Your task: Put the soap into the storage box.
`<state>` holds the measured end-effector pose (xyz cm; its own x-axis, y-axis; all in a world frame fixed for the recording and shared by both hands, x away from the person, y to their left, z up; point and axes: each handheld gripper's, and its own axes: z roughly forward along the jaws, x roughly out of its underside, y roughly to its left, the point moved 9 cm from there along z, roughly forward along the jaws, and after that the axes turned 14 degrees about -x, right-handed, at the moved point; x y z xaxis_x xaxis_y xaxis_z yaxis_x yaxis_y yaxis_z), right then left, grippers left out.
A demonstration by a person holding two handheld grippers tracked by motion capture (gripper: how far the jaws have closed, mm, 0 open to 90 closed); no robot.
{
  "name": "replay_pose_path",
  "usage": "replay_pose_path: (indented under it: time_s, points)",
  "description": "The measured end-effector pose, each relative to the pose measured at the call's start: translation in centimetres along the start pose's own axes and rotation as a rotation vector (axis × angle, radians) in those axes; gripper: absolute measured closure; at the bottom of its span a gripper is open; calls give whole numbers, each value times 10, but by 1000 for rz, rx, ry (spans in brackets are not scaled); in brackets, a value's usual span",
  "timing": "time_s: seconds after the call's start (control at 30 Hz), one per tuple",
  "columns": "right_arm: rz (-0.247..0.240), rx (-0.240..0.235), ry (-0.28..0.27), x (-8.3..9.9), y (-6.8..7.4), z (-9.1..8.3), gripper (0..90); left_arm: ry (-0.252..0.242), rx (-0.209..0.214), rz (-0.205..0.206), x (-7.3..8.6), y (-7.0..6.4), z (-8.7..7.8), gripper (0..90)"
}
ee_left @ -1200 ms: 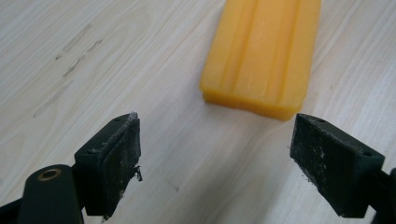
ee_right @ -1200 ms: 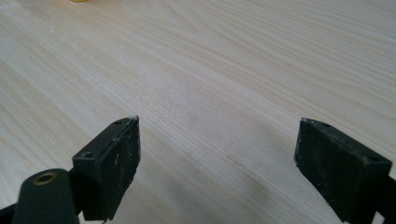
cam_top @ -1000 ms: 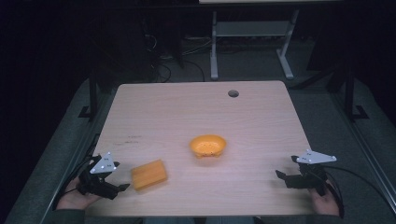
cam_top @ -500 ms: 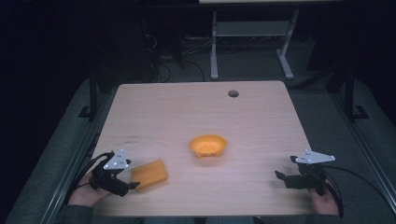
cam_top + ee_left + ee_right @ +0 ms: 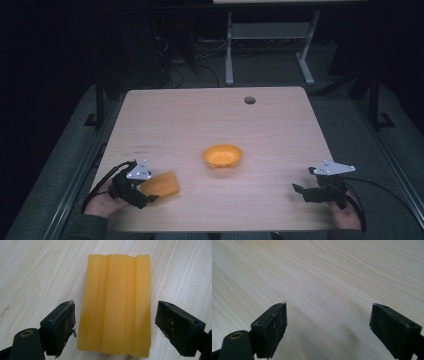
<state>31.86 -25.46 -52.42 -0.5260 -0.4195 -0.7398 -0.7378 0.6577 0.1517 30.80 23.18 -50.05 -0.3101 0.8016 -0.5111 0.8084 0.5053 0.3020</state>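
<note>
An orange ridged block (image 5: 162,184) lies flat on the wooden table (image 5: 210,125) near the front left. My left gripper (image 5: 146,195) stands open at its near end, and in the left gripper view the block (image 5: 116,305) sits between the two jaws with a gap on each side. An orange bowl (image 5: 223,156) rests near the table's middle. Open over bare wood at the front right is my right gripper (image 5: 299,191), and the right gripper view shows its jaws (image 5: 327,325) spread wide with nothing between them.
A round cable hole (image 5: 249,100) is set in the table near its far edge. Behind the table stands a white metal frame (image 5: 270,35) on a dark floor with cables. Metal rails run along both sides of the table.
My left gripper has moved right, from the table's front left edge up to the orange block, and its jaws now flank the block's near end. The right gripper has stayed put.
</note>
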Motion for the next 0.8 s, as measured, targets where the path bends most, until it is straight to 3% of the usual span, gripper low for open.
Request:
replay_pose_path:
  time_s: [0.33, 0.8]
  points:
    - [0, -13, 12, 0, 2, 4, 139, 30, 28, 32, -4, -4, 15, 158]
    - [2, -26, 24, 0, 3, 8, 139, 65, 65, 17, 0, -4, 25, 183]
